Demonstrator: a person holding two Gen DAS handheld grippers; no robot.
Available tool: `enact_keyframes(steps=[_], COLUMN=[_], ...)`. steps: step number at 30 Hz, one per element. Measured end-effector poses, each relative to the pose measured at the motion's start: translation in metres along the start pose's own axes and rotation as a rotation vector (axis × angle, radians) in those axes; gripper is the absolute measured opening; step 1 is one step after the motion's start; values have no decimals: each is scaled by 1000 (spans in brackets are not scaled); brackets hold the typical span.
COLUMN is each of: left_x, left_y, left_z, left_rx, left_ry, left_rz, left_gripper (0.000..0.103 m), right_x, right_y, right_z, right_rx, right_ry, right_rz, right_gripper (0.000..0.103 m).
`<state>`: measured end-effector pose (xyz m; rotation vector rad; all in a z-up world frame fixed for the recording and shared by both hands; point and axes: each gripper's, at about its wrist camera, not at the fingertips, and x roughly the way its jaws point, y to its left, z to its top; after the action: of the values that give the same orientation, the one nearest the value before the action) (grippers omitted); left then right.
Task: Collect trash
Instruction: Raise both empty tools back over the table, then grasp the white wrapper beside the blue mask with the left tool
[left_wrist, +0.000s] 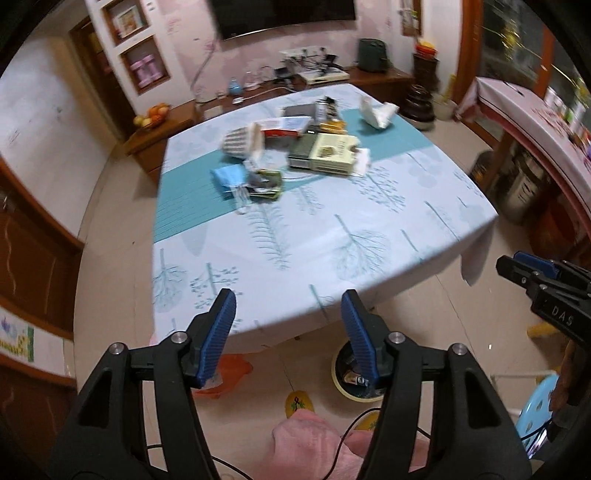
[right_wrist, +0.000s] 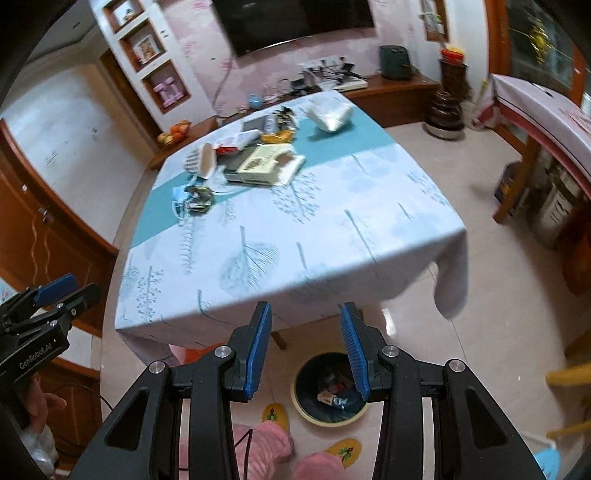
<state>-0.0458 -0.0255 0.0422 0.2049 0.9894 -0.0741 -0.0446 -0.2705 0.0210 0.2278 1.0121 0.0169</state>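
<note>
A pile of trash lies on the far half of the table (left_wrist: 332, 236): a tipped paper cup (left_wrist: 242, 142), a cream box (left_wrist: 332, 153), a blue face mask (left_wrist: 229, 177), a crumpled green wrapper (left_wrist: 266, 182) and crumpled white paper (left_wrist: 376, 110). The pile also shows in the right wrist view, with the cup (right_wrist: 201, 160) and the box (right_wrist: 264, 162). A round trash bin (right_wrist: 328, 391) with some trash inside stands on the floor under the table's near edge. My left gripper (left_wrist: 288, 306) is open and empty above the near edge. My right gripper (right_wrist: 304, 317) is open and empty, above the bin.
A wooden sideboard (left_wrist: 380, 79) with cables and a fruit bowl (left_wrist: 153, 114) runs along the back wall. A second covered table (left_wrist: 535, 118) is at the right. A blue stool (left_wrist: 535, 410) and the person's pink slippers (right_wrist: 269, 446) are on the floor close by.
</note>
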Motion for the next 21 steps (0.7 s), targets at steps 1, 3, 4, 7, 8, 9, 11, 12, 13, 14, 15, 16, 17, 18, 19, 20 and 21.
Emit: enact_keyframes(steps=[1, 3, 4, 7, 8, 9, 11, 12, 13, 14, 15, 16, 17, 18, 19, 20, 21], left_x=[0, 4, 6, 17, 23, 29, 43, 51, 59, 69, 80, 89, 100, 110, 120, 132, 145], left_y=[8, 24, 32, 58, 68, 78, 94, 103, 109, 117, 126, 132, 140, 146, 152, 158, 164], left_z=[1, 5, 7, 18, 25, 30, 43, 50, 58, 66, 75, 83, 92, 100, 108, 117, 126], left_rx=[-16, -48, -64, -109, -123, -135, -155, -161, -165, -169, -173, -177, -183, -189, -197, -206, -216], left_ry=[0, 4, 5, 8, 10, 12, 14, 17, 21, 28, 35, 41, 49, 58, 68, 82, 98], left_rz=[7, 21, 26, 35, 37, 36, 25, 19, 15, 7, -3, -12, -27, -41, -55, -73, -98], left_gripper=[58, 58, 58, 58, 58, 58, 58, 58, 58, 58, 58, 58, 58, 58, 58, 58, 58], right_x=[2, 10, 13, 27, 32, 39, 55, 62, 71, 84, 93, 102, 118, 130, 141, 155, 172], right_y=[6, 19, 24, 43, 49, 57, 73, 79, 86, 96, 102, 108, 118, 123, 129, 136, 143], right_z=[8, 19, 25, 47, 54, 64, 82, 88, 95, 106, 113, 120, 130, 135, 142, 149, 157], right_rx=[-15, -34, -41, -65, -74, -84, -99, -105, -112, -120, -124, -128, -134, -140, -148, -158, -170], right_ry=[-3, -6, -8, -8, -6, -4, 0, 1, 3, 10, 18, 24, 37, 46, 55, 67, 81], right_rz=[10, 23, 30, 50, 52, 55, 59, 59, 56, 51, 51, 54, 58, 59, 56, 50, 43], right_gripper=[39, 39, 39, 39, 39, 39, 39, 39, 39, 39, 39, 39, 39, 39, 39, 39, 39])
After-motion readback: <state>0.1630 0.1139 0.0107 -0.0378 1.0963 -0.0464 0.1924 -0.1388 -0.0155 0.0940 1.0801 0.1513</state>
